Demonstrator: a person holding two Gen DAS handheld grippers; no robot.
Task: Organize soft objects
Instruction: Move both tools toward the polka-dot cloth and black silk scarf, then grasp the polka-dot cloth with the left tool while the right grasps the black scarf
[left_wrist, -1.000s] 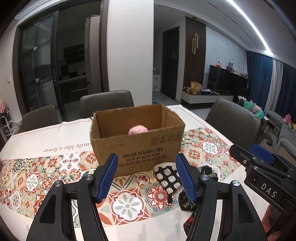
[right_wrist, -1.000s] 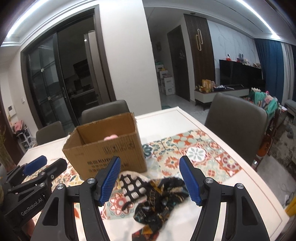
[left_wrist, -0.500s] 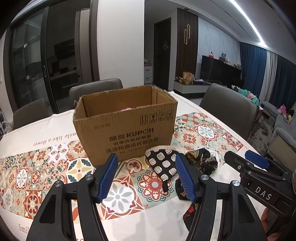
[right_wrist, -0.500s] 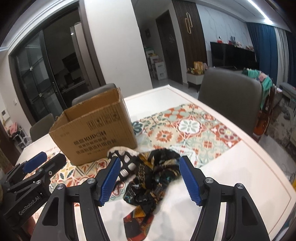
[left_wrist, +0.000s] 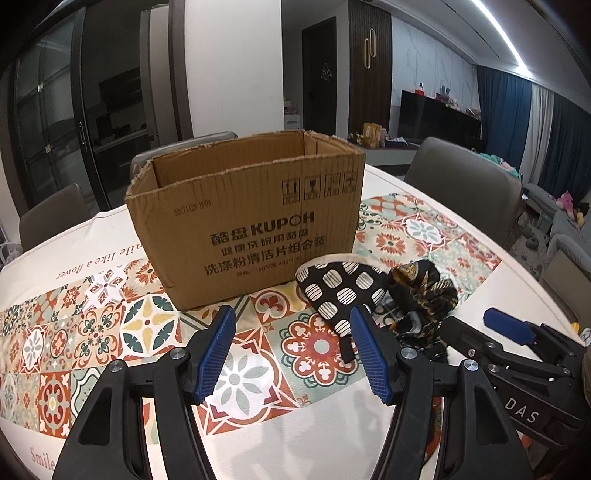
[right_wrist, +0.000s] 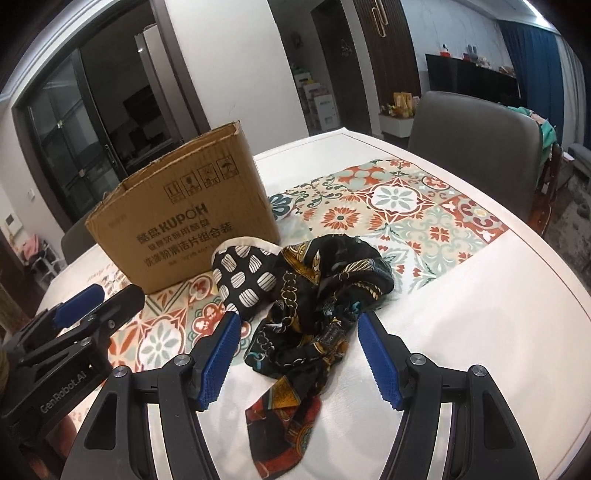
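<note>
An open cardboard box stands on the patterned tablecloth; it also shows in the right wrist view. In front of it lie a black oven mitt with white spots and a crumpled dark patterned scarf. My left gripper is open and empty, low over the cloth, left of the mitt. My right gripper is open and empty, its blue pads either side of the scarf's near folds. The inside of the box is hidden.
The round table has a tiled runner. Grey chairs stand at the far side and right. The table's edge curves close on the right. The right gripper's body shows in the left wrist view.
Both grippers have dropped lower and closer to the table and the soft items. The pink item in the box has gone out of sight behind its wall. Both stay open.
</note>
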